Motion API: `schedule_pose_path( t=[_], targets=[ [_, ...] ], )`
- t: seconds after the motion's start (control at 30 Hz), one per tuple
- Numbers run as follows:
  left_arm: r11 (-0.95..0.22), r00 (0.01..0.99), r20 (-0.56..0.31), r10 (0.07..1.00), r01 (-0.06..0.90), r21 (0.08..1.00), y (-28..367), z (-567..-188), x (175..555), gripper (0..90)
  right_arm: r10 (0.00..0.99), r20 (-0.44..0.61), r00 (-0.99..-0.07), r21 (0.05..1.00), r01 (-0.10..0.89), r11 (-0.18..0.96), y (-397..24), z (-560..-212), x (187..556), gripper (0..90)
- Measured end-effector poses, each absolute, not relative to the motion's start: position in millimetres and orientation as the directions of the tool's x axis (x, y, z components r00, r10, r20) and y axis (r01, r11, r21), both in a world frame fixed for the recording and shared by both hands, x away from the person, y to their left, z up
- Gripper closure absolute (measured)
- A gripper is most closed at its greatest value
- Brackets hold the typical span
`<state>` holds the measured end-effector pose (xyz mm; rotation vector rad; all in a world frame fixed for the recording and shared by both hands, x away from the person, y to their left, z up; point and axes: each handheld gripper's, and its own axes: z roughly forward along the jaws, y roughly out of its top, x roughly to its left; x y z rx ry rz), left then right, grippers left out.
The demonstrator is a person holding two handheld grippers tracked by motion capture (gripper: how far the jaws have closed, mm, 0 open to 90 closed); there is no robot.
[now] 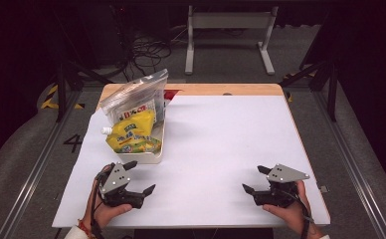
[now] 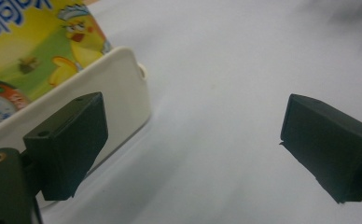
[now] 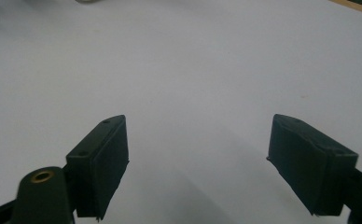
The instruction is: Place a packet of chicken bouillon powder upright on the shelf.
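Note:
A white tray [image 1: 157, 158] stands at the left of the white table sheet [image 1: 221, 144]. In it lie a yellow spouted pouch [image 1: 131, 134] and a clear zip bag [image 1: 136, 97] leaning over it. My left gripper [image 1: 140, 177] rests just in front of the tray, open, with nothing between its jaws. In the left gripper view the tray's corner [image 2: 123, 88] and the yellow pouch [image 2: 34, 42] sit just past the left jaw. My right gripper [image 1: 254, 179] is open and empty near the front right of the sheet, over bare sheet [image 3: 193, 84].
The wooden table edge [image 1: 221, 89] shows beyond the sheet at the back. A white metal frame [image 1: 228, 35] and cables stand on the floor behind the table. Metal rails run along both sides. A small red item [image 1: 171, 93] peeks from behind the bag.

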<state>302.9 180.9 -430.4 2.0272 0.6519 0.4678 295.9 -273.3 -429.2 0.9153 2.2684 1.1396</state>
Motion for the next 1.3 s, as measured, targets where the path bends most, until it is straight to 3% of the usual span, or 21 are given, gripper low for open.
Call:
schedule_pose_path(
  t=[0.43,1.3],
  targets=[
    [-0.522,0.85,0.067,0.522,0.256,0.814,151,-450,307,7.8,0.713,-0.12,-0.691,0.797,0.36,0.484,-276,-435,291,16.6],
    [-0.565,0.869,0.066,0.491,0.26,0.783,146,-453,317,6.7,0.736,-0.125,-0.665,0.785,0.388,0.484,-281,-441,287,12.0]
  ],
)
